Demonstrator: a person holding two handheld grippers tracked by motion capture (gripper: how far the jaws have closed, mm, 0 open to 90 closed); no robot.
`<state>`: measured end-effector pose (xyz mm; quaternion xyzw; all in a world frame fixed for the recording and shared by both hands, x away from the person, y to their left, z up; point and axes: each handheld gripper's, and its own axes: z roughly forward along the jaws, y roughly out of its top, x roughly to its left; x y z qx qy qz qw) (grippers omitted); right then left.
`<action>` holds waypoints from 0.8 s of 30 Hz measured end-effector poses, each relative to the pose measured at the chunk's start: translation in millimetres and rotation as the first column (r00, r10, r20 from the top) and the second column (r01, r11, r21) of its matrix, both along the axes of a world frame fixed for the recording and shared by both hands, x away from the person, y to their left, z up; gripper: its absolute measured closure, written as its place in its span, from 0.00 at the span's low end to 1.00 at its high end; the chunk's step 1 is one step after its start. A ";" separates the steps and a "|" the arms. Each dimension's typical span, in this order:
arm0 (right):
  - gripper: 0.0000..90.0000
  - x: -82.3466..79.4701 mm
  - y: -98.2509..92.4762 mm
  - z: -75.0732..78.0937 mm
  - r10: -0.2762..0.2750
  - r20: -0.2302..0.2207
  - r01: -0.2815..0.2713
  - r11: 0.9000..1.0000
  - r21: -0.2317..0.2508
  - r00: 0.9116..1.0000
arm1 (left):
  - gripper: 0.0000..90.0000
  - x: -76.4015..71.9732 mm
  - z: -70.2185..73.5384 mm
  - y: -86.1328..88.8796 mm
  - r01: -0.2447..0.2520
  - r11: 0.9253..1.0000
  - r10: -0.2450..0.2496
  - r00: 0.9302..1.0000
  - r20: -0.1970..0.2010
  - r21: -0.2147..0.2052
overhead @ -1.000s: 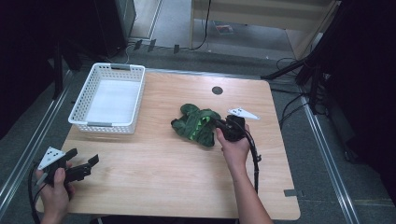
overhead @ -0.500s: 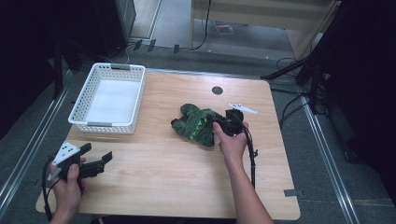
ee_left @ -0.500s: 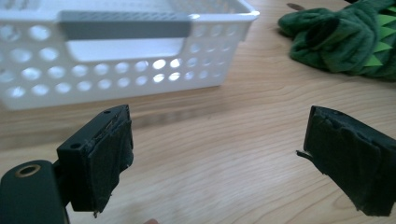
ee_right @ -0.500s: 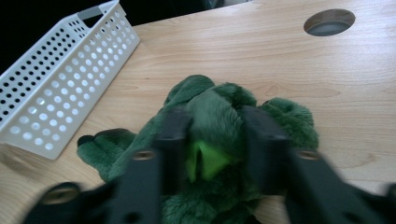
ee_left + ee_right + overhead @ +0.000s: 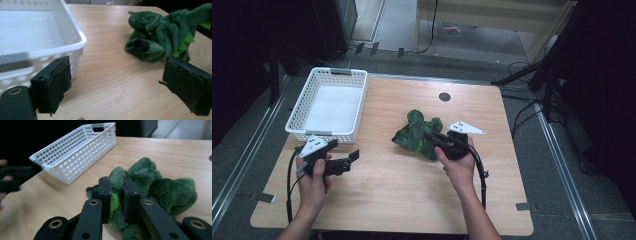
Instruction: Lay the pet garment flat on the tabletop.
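Note:
A crumpled green plush toy (image 5: 417, 131) lies near the middle of the wooden table (image 5: 402, 200). My right gripper (image 5: 433, 138) reaches into it from the right, and in the right gripper view (image 5: 116, 185) a bright green fold of the toy (image 5: 170, 192) is pinched between the pads. Its jaws have just been closing on that fold. My left gripper (image 5: 343, 150) hovers open in front of the white basket (image 5: 324, 134), well left of the toy. The left gripper view has its pads (image 5: 53, 85) wide apart with nothing between them, and the toy (image 5: 162, 37) ahead on the right.
The white perforated basket (image 5: 80, 37) stands empty at the table's back left, its near corner close to my left gripper. A small round hole (image 5: 444, 96) sits in the table behind the toy. Bare wood stretches along the front edge between the person's forearms.
My left gripper has come up and to the right, from the table's front left corner to the basket's near side. The right gripper shifted slightly at the toy.

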<state>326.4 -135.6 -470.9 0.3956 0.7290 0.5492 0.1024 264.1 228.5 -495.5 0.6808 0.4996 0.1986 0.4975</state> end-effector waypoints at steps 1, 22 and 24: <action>0.89 -6.2 0.5 -2.0 0.013 0.002 -0.013 1.000 -0.004 1.000 | 0.09 2.7 0.5 -4.1 0.009 1.000 -0.009 1.000 -0.001 0.004; 0.52 -62.8 7.3 -62.5 0.186 -0.105 -0.202 0.966 -0.162 0.977 | 0.16 79.1 -13.5 -93.2 0.090 0.996 -0.087 0.987 -0.134 0.021; 0.50 -59.1 1.6 -53.7 0.170 -0.080 -0.179 0.976 -0.123 0.982 | 0.16 86.7 -11.9 -101.3 0.106 0.994 -0.102 0.986 -0.134 0.025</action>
